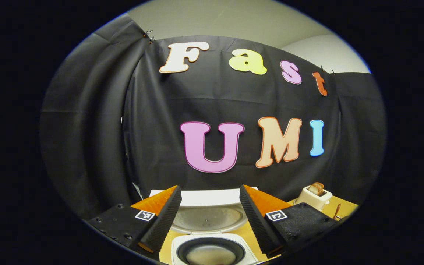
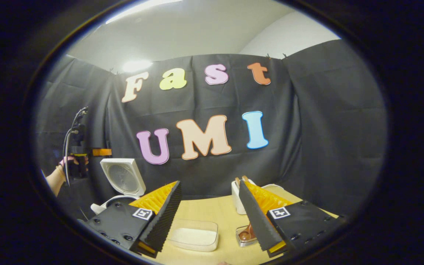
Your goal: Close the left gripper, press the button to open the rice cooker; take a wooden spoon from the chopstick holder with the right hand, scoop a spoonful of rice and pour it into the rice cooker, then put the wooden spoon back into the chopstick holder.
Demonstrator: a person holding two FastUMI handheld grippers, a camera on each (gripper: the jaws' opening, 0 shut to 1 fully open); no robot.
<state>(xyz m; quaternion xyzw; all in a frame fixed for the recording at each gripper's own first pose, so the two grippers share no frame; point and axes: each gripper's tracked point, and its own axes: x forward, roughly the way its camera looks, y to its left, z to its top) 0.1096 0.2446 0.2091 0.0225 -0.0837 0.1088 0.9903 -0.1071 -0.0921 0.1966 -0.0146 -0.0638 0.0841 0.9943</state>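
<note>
Left gripper view shows the cooker [image 1: 212, 250] already open, lid [image 1: 209, 217] up, under the spread left gripper [image 1: 211, 206]. Right gripper [image 2: 211, 200] is also spread, empty. Next I judge it must reach the holder [image 2: 238, 200] and pinch the spoon [image 2: 237, 180].

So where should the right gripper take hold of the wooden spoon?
By the handle, coming from above. In the left gripper view the wooden spoon stands nearly upright, its thin handle rising free, so the open right gripper could probably drop over it with a finger on each side. The bowl seems to sit down in the holder, partly hidden.
</note>
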